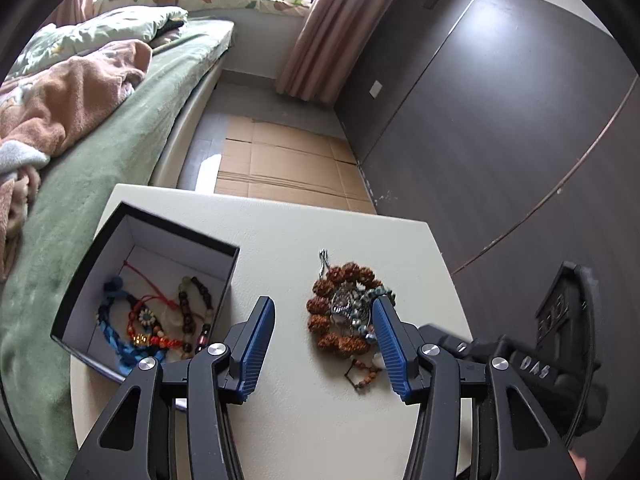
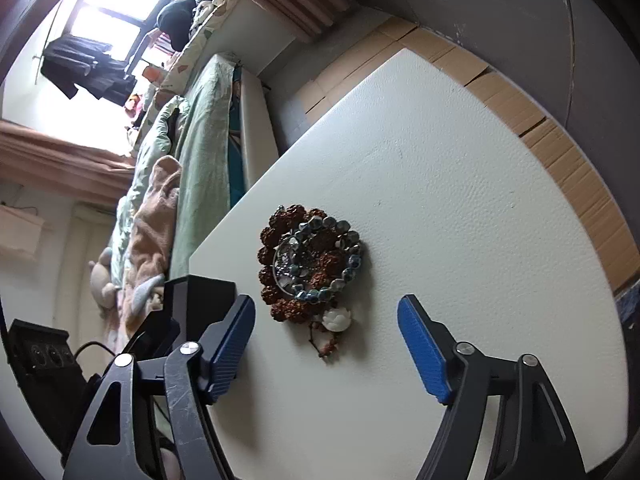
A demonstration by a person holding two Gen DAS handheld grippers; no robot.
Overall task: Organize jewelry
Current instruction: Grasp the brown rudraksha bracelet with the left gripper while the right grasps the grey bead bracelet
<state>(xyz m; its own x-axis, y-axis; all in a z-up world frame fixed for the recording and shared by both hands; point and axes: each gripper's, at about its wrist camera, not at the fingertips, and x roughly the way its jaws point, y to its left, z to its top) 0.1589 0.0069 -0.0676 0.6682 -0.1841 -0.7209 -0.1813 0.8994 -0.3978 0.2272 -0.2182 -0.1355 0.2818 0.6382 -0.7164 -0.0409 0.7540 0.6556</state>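
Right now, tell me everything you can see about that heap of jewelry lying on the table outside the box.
The jewelry heap lies flat on the white table, outside the black box. A ring of rough, reddish-brown seed-like beads forms its outline. A strand of faceted blue-grey beads curls over it, with a silvery metal piece in the middle. A white flower-shaped bead and a short string of small brown beads trail from one edge. Neither tool touches it; both are open.

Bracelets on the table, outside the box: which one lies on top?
The blue-grey bead bracelet. It lies across the bigger brown seed bracelet, which sits beneath it on the table. The rest are in the box.
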